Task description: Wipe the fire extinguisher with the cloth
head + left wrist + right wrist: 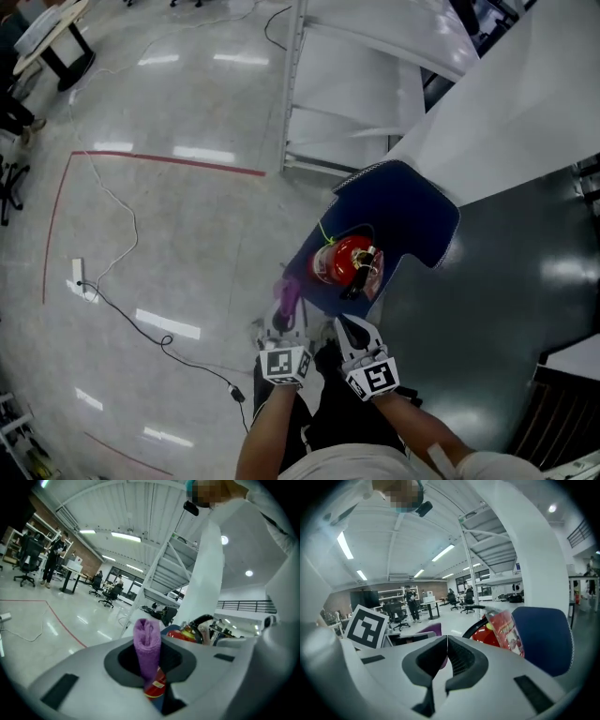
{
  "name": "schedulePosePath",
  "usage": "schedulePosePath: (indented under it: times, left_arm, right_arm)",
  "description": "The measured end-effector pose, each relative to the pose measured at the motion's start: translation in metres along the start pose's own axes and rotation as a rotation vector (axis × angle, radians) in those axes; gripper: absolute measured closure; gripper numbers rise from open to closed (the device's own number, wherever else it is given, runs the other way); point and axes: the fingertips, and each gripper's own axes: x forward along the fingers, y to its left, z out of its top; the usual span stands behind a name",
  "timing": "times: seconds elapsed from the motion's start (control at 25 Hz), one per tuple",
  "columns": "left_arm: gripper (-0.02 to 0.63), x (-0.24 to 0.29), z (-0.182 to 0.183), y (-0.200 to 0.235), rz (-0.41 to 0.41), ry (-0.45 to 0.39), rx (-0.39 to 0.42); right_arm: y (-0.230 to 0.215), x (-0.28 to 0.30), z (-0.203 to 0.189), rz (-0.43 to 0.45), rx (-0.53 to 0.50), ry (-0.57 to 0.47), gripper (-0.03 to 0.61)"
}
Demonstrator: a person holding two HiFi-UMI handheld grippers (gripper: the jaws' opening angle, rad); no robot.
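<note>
A red fire extinguisher [349, 260] with a black hose and a tag stands on a blue chair [403, 211]. It also shows in the left gripper view as the red fire extinguisher [180, 634] and in the right gripper view as the red fire extinguisher [494, 631]. My left gripper [286, 314] is shut on a folded purple cloth [147, 646], held just left of the extinguisher. The purple cloth [290, 292] sticks out beyond the jaws. My right gripper [352, 330] hangs below the extinguisher, jaws shut with nothing between them [446, 660].
A white stair frame [347, 84] and a slanted white panel [506, 122] rise behind the chair. Cables [122, 234] and a power strip [78, 274] lie on the grey floor at left. Dark flooring [487, 309] spreads at right. People and office chairs are far off.
</note>
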Motion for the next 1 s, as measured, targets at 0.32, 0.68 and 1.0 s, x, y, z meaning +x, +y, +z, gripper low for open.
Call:
schedulePosePath:
  times: [0.32, 0.68, 1.0]
  left_arm:
    - [0.559, 0.011, -0.104, 0.038, 0.199, 0.005, -0.072]
    - [0.559, 0.054, -0.196, 0.036, 0.125, 0.069, -0.136]
    - [0.558, 0.097, -0.246, 0.051, 0.126, 0.096, -0.243]
  right_arm:
    - [-0.025, 0.015, -0.073, 0.157, 0.027, 0.096, 0.565]
    - [-0.049, 0.019, -0.112, 0.138, 0.074, 0.158, 0.565]
    - [-0.064, 0.023, -0.142, 0.108, 0.096, 0.226, 0.565]
